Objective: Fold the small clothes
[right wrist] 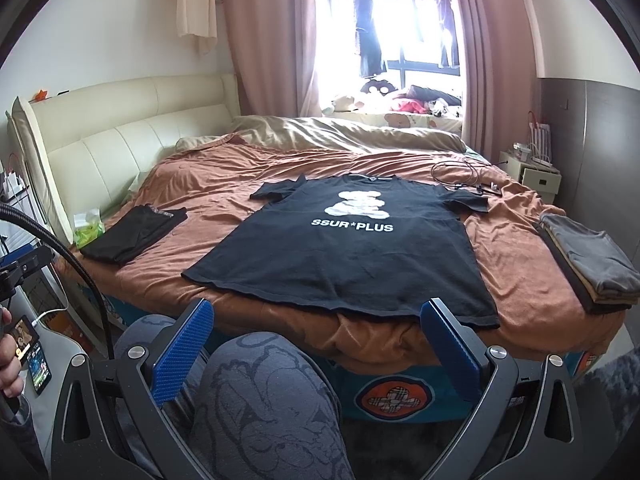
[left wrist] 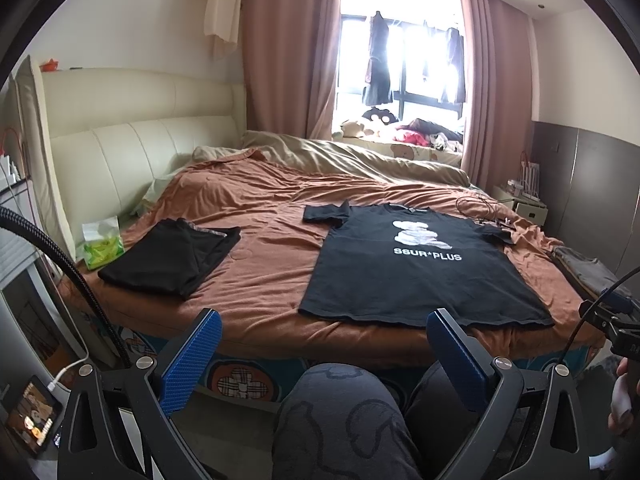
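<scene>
Nearest, the left hand-held gripper [left wrist: 324,334] and the right hand-held gripper [right wrist: 318,322] both hang wide and hold nothing above the person's knees [right wrist: 264,392], short of the bed [right wrist: 520,264]. Just beyond them a black T-shirt [right wrist: 344,256] lies flat, print up, with its hem at the bed's near edge. A folded black garment [left wrist: 172,256] lies to its left beside a tissue pack [left wrist: 102,246], a folded grey stack [right wrist: 588,260] to its right, and cables [right wrist: 460,174] lie farther back.
</scene>
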`<state>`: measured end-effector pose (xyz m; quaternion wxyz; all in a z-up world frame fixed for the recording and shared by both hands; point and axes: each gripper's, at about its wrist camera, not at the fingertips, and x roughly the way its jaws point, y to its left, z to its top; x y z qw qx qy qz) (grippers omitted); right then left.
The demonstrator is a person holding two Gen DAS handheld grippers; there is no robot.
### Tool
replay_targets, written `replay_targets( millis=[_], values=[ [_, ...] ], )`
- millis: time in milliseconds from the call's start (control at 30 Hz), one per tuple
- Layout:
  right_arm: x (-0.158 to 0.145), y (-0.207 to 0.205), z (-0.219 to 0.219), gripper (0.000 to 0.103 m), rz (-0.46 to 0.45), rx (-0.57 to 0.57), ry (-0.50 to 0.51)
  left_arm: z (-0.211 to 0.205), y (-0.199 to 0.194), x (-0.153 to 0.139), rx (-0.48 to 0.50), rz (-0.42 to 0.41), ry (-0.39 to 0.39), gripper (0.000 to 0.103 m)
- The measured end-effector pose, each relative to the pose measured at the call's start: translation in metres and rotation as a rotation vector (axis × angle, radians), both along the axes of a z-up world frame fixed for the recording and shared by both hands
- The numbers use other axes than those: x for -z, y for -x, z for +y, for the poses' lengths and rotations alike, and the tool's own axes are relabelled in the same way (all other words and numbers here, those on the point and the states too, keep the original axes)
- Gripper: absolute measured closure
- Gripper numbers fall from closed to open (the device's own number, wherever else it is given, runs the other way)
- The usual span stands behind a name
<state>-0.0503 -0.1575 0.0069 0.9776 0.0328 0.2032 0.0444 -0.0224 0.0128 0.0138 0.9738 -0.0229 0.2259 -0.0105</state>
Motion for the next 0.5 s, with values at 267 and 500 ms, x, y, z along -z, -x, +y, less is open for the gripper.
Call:
replay_targets(
  millis=[267, 500],
  values=[
    [0.001, -0.003, -0.002, 0.000, 0.006, -0.004, -0.018, -0.001, 0.002, 0.001, -0.004, 0.002, -0.003, 0.000],
    [0.001, -0.013, -0.006, 0.000, 0.012, 0.000, -0.040, -0.001, -0.004, -0.004, -0.019, -0.002, -0.013, 0.000]
  ],
)
